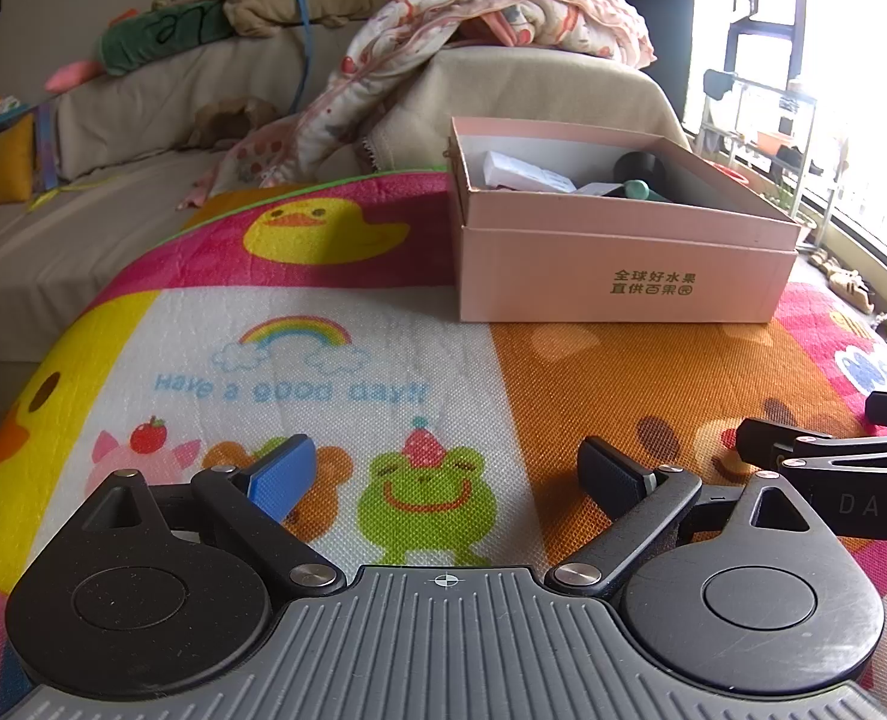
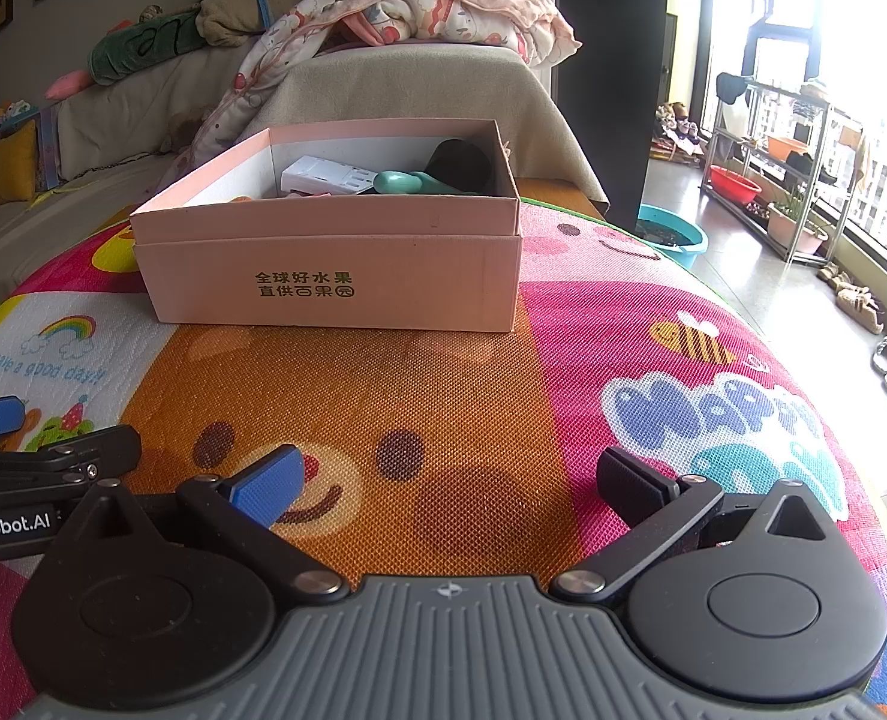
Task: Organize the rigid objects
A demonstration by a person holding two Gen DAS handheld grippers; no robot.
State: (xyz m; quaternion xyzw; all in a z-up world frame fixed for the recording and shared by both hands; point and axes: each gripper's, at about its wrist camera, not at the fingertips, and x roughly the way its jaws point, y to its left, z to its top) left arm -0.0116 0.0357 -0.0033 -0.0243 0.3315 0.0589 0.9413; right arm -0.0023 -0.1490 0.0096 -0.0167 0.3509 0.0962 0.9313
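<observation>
Presently: pink box (image 2: 335, 264) on mat (image 2: 443, 396), holding white case (image 2: 323, 177), teal handle (image 2: 398, 182), black item (image 2: 461, 165) (apparently all stowed); left gripper (image 1: 449, 471) and right gripper (image 2: 449, 480) low, jaws spread, empty; risk: nudging the light box off.

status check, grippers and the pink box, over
Left gripper open, empty, over the mat. Right gripper open, empty, beside it. Pink box ahead, white, teal and black items already inside. Mat between grippers and box shows nothing loose.
</observation>
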